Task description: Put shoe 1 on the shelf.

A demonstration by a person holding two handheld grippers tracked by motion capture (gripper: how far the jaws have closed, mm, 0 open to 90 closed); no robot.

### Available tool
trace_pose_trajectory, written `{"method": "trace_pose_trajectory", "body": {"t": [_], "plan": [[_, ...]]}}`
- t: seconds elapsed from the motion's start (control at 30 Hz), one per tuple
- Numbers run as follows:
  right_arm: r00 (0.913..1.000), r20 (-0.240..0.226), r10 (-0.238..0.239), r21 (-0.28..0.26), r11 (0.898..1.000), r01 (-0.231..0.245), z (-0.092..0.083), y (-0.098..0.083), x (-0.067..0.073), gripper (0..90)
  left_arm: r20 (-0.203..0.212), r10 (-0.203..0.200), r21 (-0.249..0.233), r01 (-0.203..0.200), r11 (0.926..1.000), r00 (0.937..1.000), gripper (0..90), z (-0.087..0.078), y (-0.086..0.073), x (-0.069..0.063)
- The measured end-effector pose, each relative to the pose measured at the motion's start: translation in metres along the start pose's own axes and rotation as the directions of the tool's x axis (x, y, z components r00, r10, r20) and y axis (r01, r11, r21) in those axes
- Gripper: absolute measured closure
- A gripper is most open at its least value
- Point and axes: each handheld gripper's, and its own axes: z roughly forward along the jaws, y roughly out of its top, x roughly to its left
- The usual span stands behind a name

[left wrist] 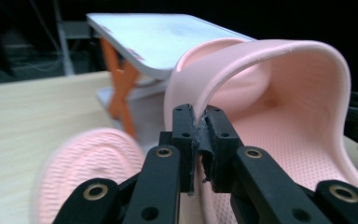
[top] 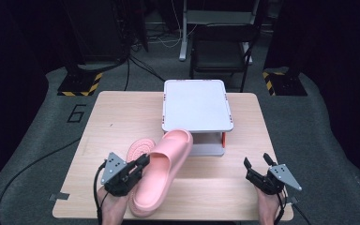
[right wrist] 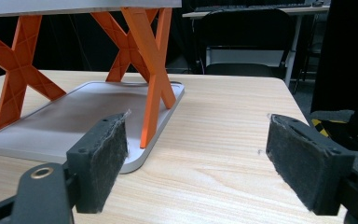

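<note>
Your left hand-held gripper point(left wrist: 200, 140) pinches the pink slipper's strap point(left wrist: 261, 56); lift it clear of the shelf point(top: 197, 105) edge, right hand-held gripper point(right wrist: 196, 158) wide.

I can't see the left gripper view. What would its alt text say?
Black tongs pinch the strap edge of a pink slipper held tipped up. A second pink slipper lies sole-up on the wooden table, with a white shelf on orange legs behind.

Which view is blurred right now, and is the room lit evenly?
Left gripper view: the second slipper lying sole-up is smeared, while the jaws pinching the held slipper stay crisp. Right gripper view: sharp wood grain on the table. High view: table bright, surrounding room dark.
</note>
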Motion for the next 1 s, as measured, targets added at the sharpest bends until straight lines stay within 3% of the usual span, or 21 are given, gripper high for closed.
{"method": "trace_pose_trajectory", "body": {"t": [0.1, 0.17, 0.2, 0.43, 0.57, 0.6, 0.7, 0.73, 0.97, 1.0], "plan": [[1.0000, 0.002, -0.001, -0.004, 1.000, 0.001, -0.001, 0.001, -0.001, 20.0, 0.035, 0.021, 0.024, -0.022, 0.9995, 0.9992, 83.8, 0.008, -0.009, -0.016], [1.0000, 0.004, -0.001, 0.000, 1.000, 0.001, -0.001, 0.001, -0.001, 20.0, 0.035, 0.042, 0.033, -0.043, 0.9985, 0.9985, 83.8, 0.009, -0.011, -0.019], [1.0000, 0.002, 0.002, -0.002, 1.000, -0.002, -0.001, 0.001, -0.002, 20.0, 0.045, 0.060, 0.048, -0.062, 0.9969, 0.9972, 83.8, 0.014, -0.016, -0.027], [1.0000, 0.000, -0.002, -0.007, 1.000, 0.002, -0.001, 0.001, -0.001, 20.0, 0.049, 0.035, 0.070, -0.038, 0.9968, 0.9982, 83.8, 0.039, -0.023, -0.045], [1.0000, 0.002, 0.004, -0.007, 1.000, -0.004, -0.002, 0.001, -0.002, 20.0, 0.011, 0.014, 0.084, -0.015, 0.9963, 0.9998, 83.7, 0.058, -0.027, -0.052], [1.0000, 0.001, 0.005, -0.008, 1.000, -0.005, -0.002, 0.001, -0.002, 20.0, -0.024, -0.002, 0.093, 0.004, 0.9956, 0.9997, 83.7, 0.068, -0.030, -0.053], [1.0000, -0.001, 0.003, -0.008, 1.000, -0.003, -0.002, 0.001, -0.002, 20.0, -0.041, -0.016, 0.100, 0.020, 0.9947, 0.9990, 83.6, 0.075, -0.031, -0.054], [1.0000, -0.001, 0.005, -0.008, 1.000, -0.005, -0.002, 0.001, -0.002, 20.0, -0.081, -0.009, 0.105, 0.018, 0.9943, 0.9967, 83.7, 0.083, -0.031, -0.056], [1.0000, -0.002, 0.000, -0.008, 1.000, 0.000, -0.002, 0.001, -0.001, 20.1, -0.160, -0.032, 0.115, 0.051, 0.9921, 0.9866, 83.7, 0.111, -0.030, -0.056], [1.0000, -0.002, 0.001, -0.008, 1.000, -0.001, -0.002, 0.001, -0.001, 20.1, -0.185, -0.042, 0.117, 0.064, 0.9910, 0.9818, 83.7, 0.121, -0.030, -0.057]]}}
